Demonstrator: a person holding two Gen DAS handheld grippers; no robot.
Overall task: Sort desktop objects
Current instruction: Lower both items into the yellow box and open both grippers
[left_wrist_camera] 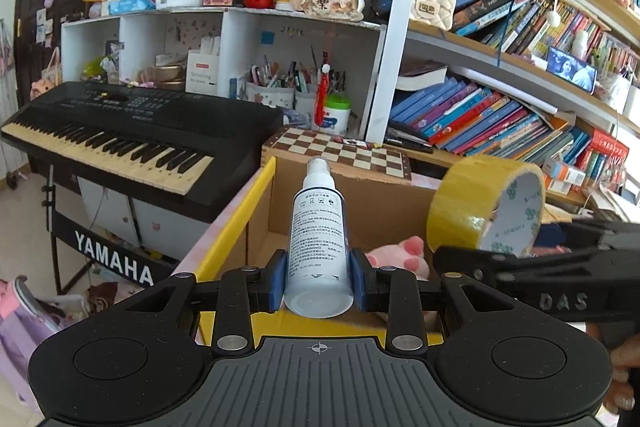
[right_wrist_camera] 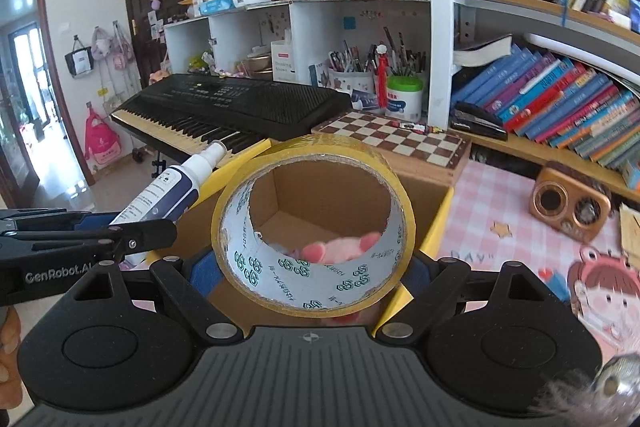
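My left gripper (left_wrist_camera: 319, 283) is shut on a white spray bottle (left_wrist_camera: 319, 235) with a dark band, held over the open cardboard box (left_wrist_camera: 276, 219) with yellow flaps. My right gripper (right_wrist_camera: 314, 277) is shut on a yellow tape roll (right_wrist_camera: 240, 207), also held above the box (right_wrist_camera: 280, 199). The tape roll shows at the right of the left wrist view (left_wrist_camera: 460, 215), and the bottle at the left of the right wrist view (right_wrist_camera: 168, 191). A pink plush toy (left_wrist_camera: 400, 257) lies inside the box, seen through the roll's hole (right_wrist_camera: 340, 247).
A chessboard (right_wrist_camera: 392, 139) lies behind the box. A black Yamaha keyboard (left_wrist_camera: 120, 131) stands left. Bookshelves (left_wrist_camera: 500, 115), pen cups (right_wrist_camera: 352, 75) and a white tub (right_wrist_camera: 404, 99) line the back. A small bronze radio (right_wrist_camera: 568, 203) sits on the pink checked desk mat (right_wrist_camera: 500, 199).
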